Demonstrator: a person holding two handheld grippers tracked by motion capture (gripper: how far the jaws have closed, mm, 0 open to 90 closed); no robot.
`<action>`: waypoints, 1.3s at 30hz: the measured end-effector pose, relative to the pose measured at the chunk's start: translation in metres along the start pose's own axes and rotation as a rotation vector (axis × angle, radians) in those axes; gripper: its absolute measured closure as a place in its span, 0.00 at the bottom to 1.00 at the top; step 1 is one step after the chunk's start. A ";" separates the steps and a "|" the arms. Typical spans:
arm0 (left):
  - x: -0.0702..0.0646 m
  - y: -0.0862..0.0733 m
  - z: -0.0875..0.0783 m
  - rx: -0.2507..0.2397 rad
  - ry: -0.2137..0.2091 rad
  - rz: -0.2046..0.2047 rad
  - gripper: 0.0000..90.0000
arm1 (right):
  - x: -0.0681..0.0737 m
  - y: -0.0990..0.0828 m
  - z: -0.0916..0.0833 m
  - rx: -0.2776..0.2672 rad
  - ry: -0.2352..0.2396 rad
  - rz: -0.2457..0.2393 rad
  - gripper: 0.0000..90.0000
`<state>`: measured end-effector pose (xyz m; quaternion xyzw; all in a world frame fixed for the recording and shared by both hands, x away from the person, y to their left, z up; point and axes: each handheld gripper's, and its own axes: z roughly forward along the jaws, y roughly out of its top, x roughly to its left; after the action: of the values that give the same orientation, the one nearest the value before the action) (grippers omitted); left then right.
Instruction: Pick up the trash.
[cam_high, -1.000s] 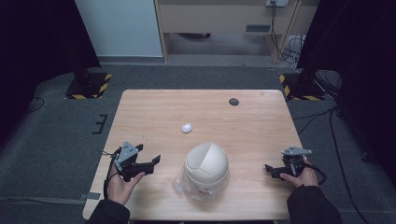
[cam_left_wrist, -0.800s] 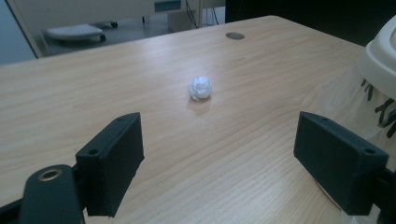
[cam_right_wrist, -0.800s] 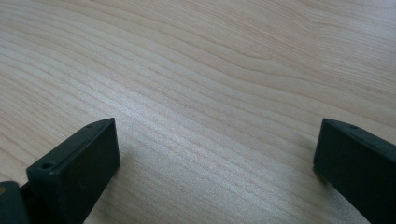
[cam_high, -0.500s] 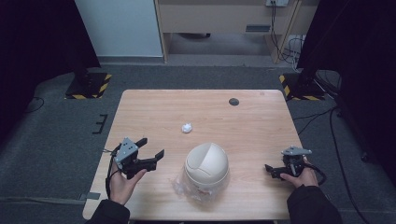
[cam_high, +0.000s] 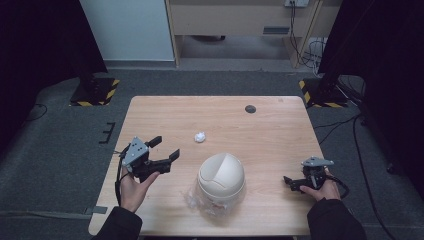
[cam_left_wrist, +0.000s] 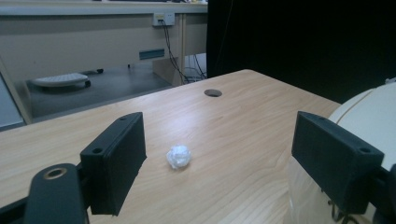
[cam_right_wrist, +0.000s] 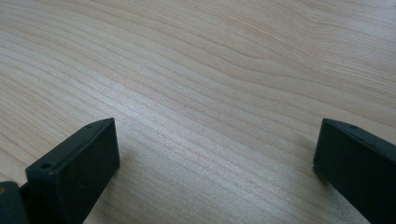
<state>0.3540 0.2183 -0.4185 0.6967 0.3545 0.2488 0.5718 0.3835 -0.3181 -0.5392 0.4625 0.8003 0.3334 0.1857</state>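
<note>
A small crumpled white paper ball lies on the wooden table, left of centre. Nearer me stands a cream domed bin with a clear plastic bag bunched at its base. My left gripper is held above the table's left side, open and empty, its jaws pointing toward the ball. In the left gripper view the paper ball sits between and beyond the jaws of the left gripper, with the bin at the right. My right gripper rests low at the right front, open over bare wood.
A dark round hole marks the table's far side, also seen as the hole in the left gripper view. Dark stands with striped bases flank the table on grey carpet. A pale desk lies beyond.
My left gripper has risen and moved forward and rightward toward the paper ball. The right gripper, ball and bin have stayed put.
</note>
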 end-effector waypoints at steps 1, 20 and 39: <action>-0.001 0.002 0.002 -0.005 -0.003 0.003 0.19 | 0.000 0.000 0.000 0.000 0.000 0.000 0.01; -0.034 0.008 0.032 0.045 -0.183 0.047 0.19 | 0.000 0.000 0.000 0.000 0.000 0.000 0.01; -0.051 -0.003 0.047 0.142 -0.246 0.071 0.20 | 0.000 0.000 0.000 0.001 0.006 -0.007 0.01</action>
<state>0.3567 0.1499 -0.4283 0.7727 0.2738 0.1558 0.5511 0.3834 -0.3180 -0.5392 0.4587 0.8026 0.3338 0.1845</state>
